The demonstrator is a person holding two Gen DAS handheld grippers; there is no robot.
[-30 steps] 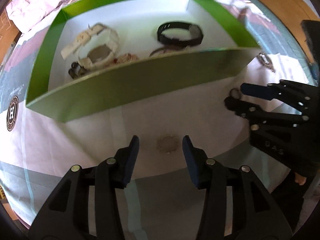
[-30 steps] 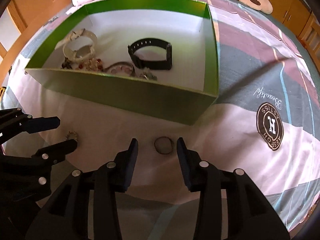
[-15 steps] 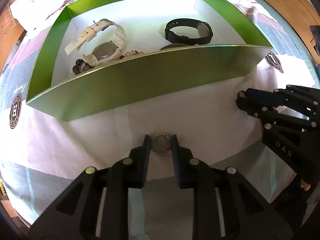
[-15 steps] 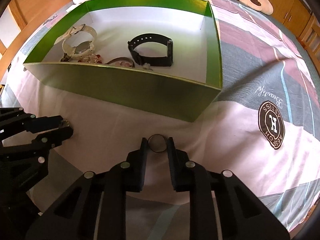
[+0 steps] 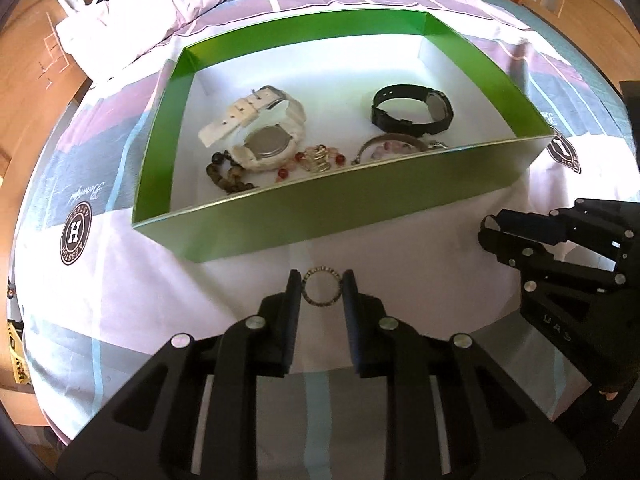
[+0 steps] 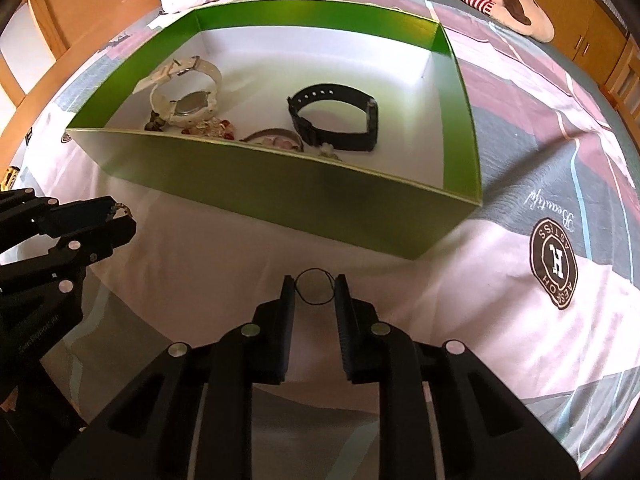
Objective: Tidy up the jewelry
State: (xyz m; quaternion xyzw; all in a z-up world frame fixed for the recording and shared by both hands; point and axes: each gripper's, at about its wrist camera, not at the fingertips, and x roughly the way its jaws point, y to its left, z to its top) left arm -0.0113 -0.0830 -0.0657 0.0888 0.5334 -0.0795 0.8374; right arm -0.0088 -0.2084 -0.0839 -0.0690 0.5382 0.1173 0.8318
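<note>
Left wrist view: my left gripper point(image 5: 321, 290) pinches a studded ring point(image 5: 321, 289) between its pads, above the bedspread point(image 5: 120, 280). At three o'clock my right gripper point(image 5: 490, 229) shows side-on; its own view has my right gripper point(image 6: 315, 289) clamped on a thin dark ring point(image 6: 315, 287). At twelve o'clock, farther off, the green box point(image 5: 320, 208) holds a white watch point(image 5: 266, 136), black watch point(image 5: 412, 110), beaded bracelets point(image 5: 232, 176) and a bangle point(image 5: 390, 144)
</note>
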